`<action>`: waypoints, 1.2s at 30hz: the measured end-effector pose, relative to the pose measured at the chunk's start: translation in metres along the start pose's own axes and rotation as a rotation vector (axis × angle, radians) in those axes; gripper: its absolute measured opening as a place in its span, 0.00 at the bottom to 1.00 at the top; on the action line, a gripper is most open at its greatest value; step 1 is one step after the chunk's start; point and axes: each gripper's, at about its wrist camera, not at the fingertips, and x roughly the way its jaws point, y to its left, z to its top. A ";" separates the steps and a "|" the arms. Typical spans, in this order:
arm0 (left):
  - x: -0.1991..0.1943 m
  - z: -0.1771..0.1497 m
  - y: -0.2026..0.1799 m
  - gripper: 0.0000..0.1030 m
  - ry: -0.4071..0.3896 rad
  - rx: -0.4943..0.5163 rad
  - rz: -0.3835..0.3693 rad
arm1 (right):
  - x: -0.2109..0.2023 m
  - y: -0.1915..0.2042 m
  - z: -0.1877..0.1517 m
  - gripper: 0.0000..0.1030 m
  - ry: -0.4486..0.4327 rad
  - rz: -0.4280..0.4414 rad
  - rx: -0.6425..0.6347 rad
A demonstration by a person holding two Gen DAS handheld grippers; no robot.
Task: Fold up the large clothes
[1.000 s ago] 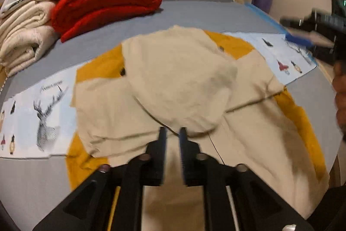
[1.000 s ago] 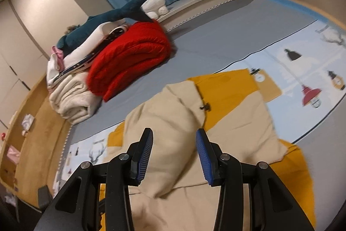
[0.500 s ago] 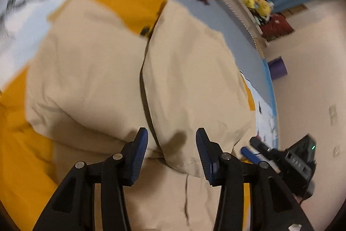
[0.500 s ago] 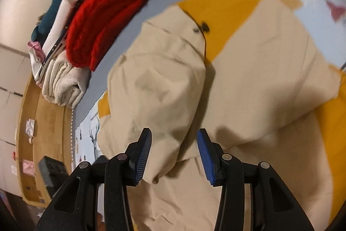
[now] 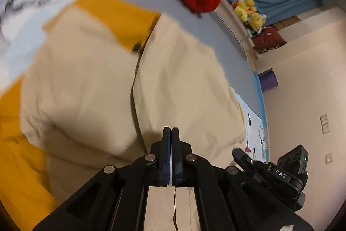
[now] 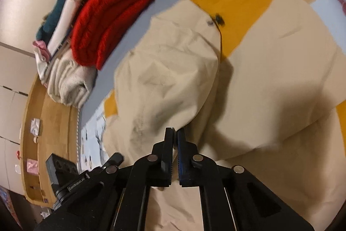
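Observation:
A large beige and mustard-yellow garment (image 5: 82, 88) lies spread on the grey bed, with a beige panel (image 5: 186, 83) folded over its middle. It also shows in the right wrist view (image 6: 270, 62). My left gripper (image 5: 171, 130) is shut at the near edge of the folded panel, apparently pinching cloth. My right gripper (image 6: 174, 131) is shut on the lower edge of the folded panel (image 6: 168, 70). Each gripper's body shows in the other's view, the right gripper (image 5: 270, 174) at lower right and the left gripper (image 6: 71, 179) at lower left.
A folded red knit blanket (image 6: 110, 14) lies on a stack of folded cream and teal laundry (image 6: 64, 81) at the bed's far side. A printed white-blue sheet (image 5: 26, 14) lies under the garment. Plush toys (image 5: 250, 12) sit by blue curtains. A wooden ledge (image 6: 49, 122) borders the bed.
Both grippers were open half a second ago and have closed on the near edge of the folded beige panel. Both came lower and closer to the cloth.

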 end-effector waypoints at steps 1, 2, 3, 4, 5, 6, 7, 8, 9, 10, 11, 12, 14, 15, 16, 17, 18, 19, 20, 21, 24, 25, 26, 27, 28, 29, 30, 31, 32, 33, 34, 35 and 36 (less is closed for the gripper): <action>-0.003 0.002 -0.004 0.00 -0.012 0.024 0.017 | -0.004 0.002 0.000 0.03 -0.012 -0.008 0.000; -0.004 0.002 -0.008 0.00 -0.018 0.052 0.038 | -0.006 0.003 -0.003 0.03 -0.016 -0.025 0.004; -0.001 -0.001 -0.012 0.00 -0.016 0.088 0.066 | -0.003 0.001 -0.007 0.03 -0.005 -0.053 0.015; 0.003 -0.004 -0.015 0.00 -0.007 0.116 0.096 | 0.001 -0.003 -0.011 0.03 0.015 -0.082 0.027; 0.008 -0.008 -0.017 0.00 0.003 0.137 0.113 | 0.010 -0.012 -0.016 0.03 0.058 -0.132 0.052; 0.014 -0.013 -0.023 0.00 0.023 0.168 0.117 | 0.019 -0.024 -0.021 0.03 0.103 -0.172 0.093; 0.019 -0.018 -0.026 0.00 0.042 0.198 0.113 | 0.026 -0.034 -0.025 0.03 0.132 -0.190 0.134; 0.024 -0.022 -0.032 0.00 0.054 0.231 0.116 | 0.032 -0.044 -0.029 0.03 0.160 -0.200 0.180; 0.028 -0.027 -0.036 0.00 0.063 0.264 0.120 | 0.035 -0.049 -0.032 0.03 0.166 -0.199 0.201; 0.035 -0.034 -0.045 0.00 0.083 0.317 0.131 | 0.034 -0.048 -0.032 0.03 0.161 -0.200 0.197; 0.041 -0.039 -0.048 0.01 0.099 0.347 0.145 | 0.030 -0.045 -0.031 0.04 0.146 -0.208 0.180; 0.047 -0.043 -0.049 0.03 0.118 0.369 0.166 | 0.021 -0.036 -0.028 0.04 0.100 -0.216 0.149; 0.067 -0.053 -0.041 0.04 0.191 0.377 0.243 | 0.003 -0.020 -0.023 0.05 0.008 -0.222 0.082; 0.076 -0.057 -0.032 0.04 0.233 0.353 0.268 | -0.011 -0.008 -0.020 0.05 -0.067 -0.231 0.029; 0.079 -0.058 -0.027 0.04 0.246 0.333 0.273 | -0.020 0.000 -0.019 0.06 -0.120 -0.236 -0.003; 0.078 -0.057 -0.024 0.04 0.243 0.312 0.267 | -0.029 0.009 -0.017 0.10 -0.175 -0.232 -0.044; 0.076 -0.056 -0.023 0.04 0.242 0.298 0.260 | -0.033 0.017 -0.014 0.14 -0.208 -0.219 -0.088; 0.074 -0.052 -0.024 0.04 0.247 0.280 0.254 | -0.032 0.022 -0.011 0.27 -0.213 -0.202 -0.118; 0.072 -0.050 -0.024 0.04 0.246 0.272 0.249 | -0.030 0.026 -0.010 0.38 -0.204 -0.173 -0.144; 0.069 -0.048 -0.026 0.04 0.240 0.267 0.241 | -0.023 0.031 -0.007 0.41 -0.173 -0.120 -0.170; 0.062 -0.044 -0.032 0.04 0.221 0.275 0.227 | 0.000 0.034 -0.006 0.42 -0.085 -0.068 -0.233; 0.059 -0.043 -0.035 0.04 0.203 0.283 0.223 | 0.007 0.033 -0.005 0.42 -0.071 -0.074 -0.244; 0.056 -0.042 -0.036 0.05 0.190 0.288 0.216 | 0.014 0.028 -0.007 0.42 -0.049 -0.090 -0.245; 0.054 -0.041 -0.036 0.07 0.181 0.293 0.207 | 0.022 0.022 -0.010 0.42 -0.019 -0.134 -0.229; 0.055 -0.040 -0.037 0.12 0.175 0.296 0.194 | 0.032 0.013 -0.014 0.42 0.026 -0.218 -0.205; 0.057 -0.040 -0.035 0.15 0.177 0.295 0.189 | 0.041 0.002 -0.017 0.41 0.077 -0.269 -0.183; 0.060 -0.041 -0.033 0.21 0.183 0.289 0.184 | 0.045 -0.008 -0.018 0.41 0.098 -0.261 -0.154; 0.065 -0.043 -0.033 0.24 0.193 0.275 0.174 | 0.045 -0.012 -0.017 0.39 0.097 -0.252 -0.141; 0.068 -0.043 -0.031 0.25 0.202 0.266 0.169 | 0.043 -0.012 -0.015 0.39 0.099 -0.253 -0.138; 0.071 -0.045 -0.031 0.29 0.214 0.264 0.171 | 0.040 -0.008 -0.013 0.39 0.094 -0.270 -0.153; 0.076 -0.046 -0.031 0.32 0.237 0.278 0.189 | 0.037 -0.006 -0.012 0.39 0.083 -0.287 -0.165; 0.078 -0.049 -0.030 0.32 0.254 0.297 0.210 | 0.032 -0.001 -0.011 0.39 0.069 -0.301 -0.171; 0.084 -0.052 -0.035 0.32 0.266 0.320 0.233 | 0.024 0.004 -0.009 0.39 0.041 -0.309 -0.174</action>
